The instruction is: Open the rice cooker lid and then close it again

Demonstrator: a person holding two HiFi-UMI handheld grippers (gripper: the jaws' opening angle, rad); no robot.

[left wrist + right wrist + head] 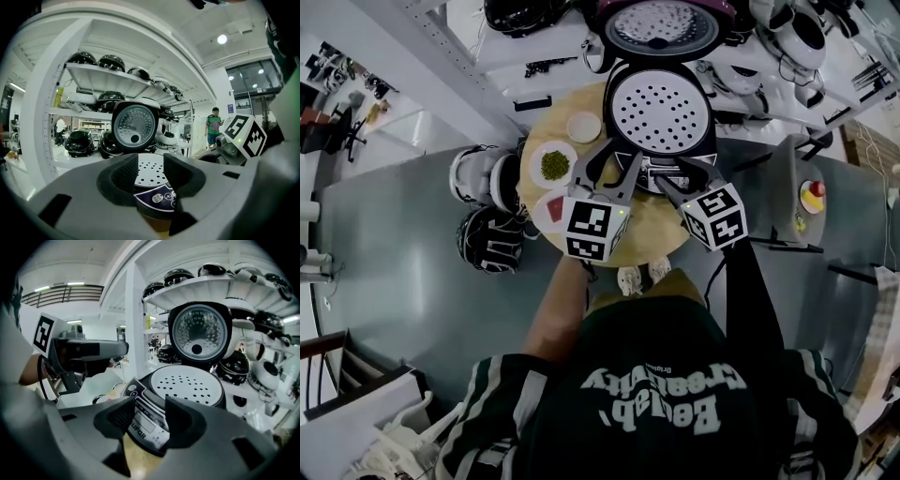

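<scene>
Head view: the cooker (660,161) sits at the far edge of a round wooden table (652,234). Its lid (661,26) is flipped all the way up, so it's open right now. A white tray (661,111) full of holes covers the top of the pot. The left gripper (607,167) and right gripper (675,178) both point at the cooker's front, side by side, tips just short of or at the control panel; can't tell if either is touching. Left of the cooker there's a plate (554,165) with something green on it and a small white bowl (583,127).

Left gripper view: the jaws of the left gripper (150,171) stand apart with nothing pinched. Through the gap you see the dark panel with its buttons and the holey tray (151,169) behind it. The lid (134,126) stands upright beyond, shiny inner side facing the camera. The right gripper's marker cube (246,136) shows off to the right. The shelf (108,77) behind is loaded with more cookers.

Right gripper view: same deal, the right gripper (150,416) has its jaws spread and empty. The cooker's panel and display (146,420) sit in the gap, low and close. Tray (187,383) above that, open lid (199,331) upright behind it. The left gripper (86,352) hangs at the left, level with the cooker's front.
</scene>
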